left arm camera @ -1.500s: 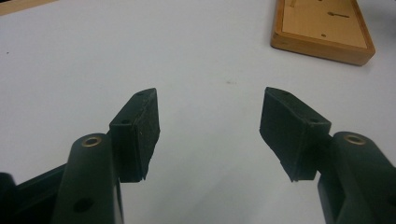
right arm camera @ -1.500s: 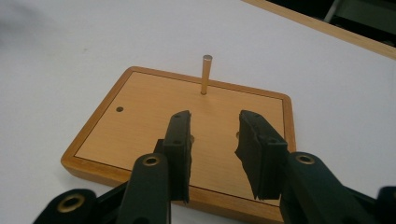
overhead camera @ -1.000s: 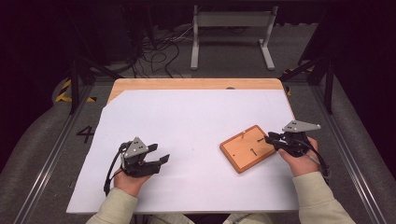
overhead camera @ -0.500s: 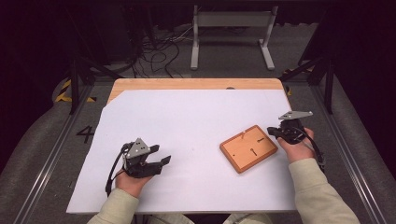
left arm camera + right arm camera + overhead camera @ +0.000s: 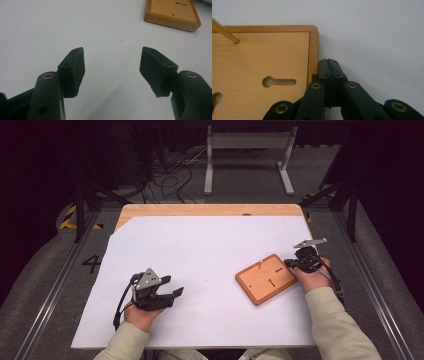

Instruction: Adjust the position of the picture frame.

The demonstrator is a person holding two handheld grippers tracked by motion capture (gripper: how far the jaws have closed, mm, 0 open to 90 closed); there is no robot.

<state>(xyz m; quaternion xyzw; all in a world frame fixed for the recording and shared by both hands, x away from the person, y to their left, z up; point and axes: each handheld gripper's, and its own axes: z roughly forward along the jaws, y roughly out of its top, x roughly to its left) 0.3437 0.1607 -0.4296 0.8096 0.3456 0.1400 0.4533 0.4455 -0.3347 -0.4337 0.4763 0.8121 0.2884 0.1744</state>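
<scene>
A shallow wooden tray (image 5: 265, 279) with a raised rim lies on the white table cover, right of centre. It has a keyhole slot (image 5: 279, 81) and a thin wooden peg (image 5: 224, 31) standing in it. My right gripper (image 5: 290, 264) sits at the tray's right corner. In the right gripper view its jaws (image 5: 328, 63) are pressed together with nothing between them, just outside the tray's rim (image 5: 313, 57). My left gripper (image 5: 174, 293) rests low over the bare sheet at front left, open and empty (image 5: 112, 66). The tray (image 5: 172, 13) lies farther off, ahead and to the right.
The white sheet (image 5: 210, 250) covers most of the wooden tabletop, whose bare strip (image 5: 210, 210) shows at the far edge. A metal stand (image 5: 247, 155) and cables (image 5: 170, 175) are on the floor beyond the table. Rails run along both sides.
My right hand has shifted slightly farther away along the tray's right edge. The tray and my left gripper have stayed where they were.
</scene>
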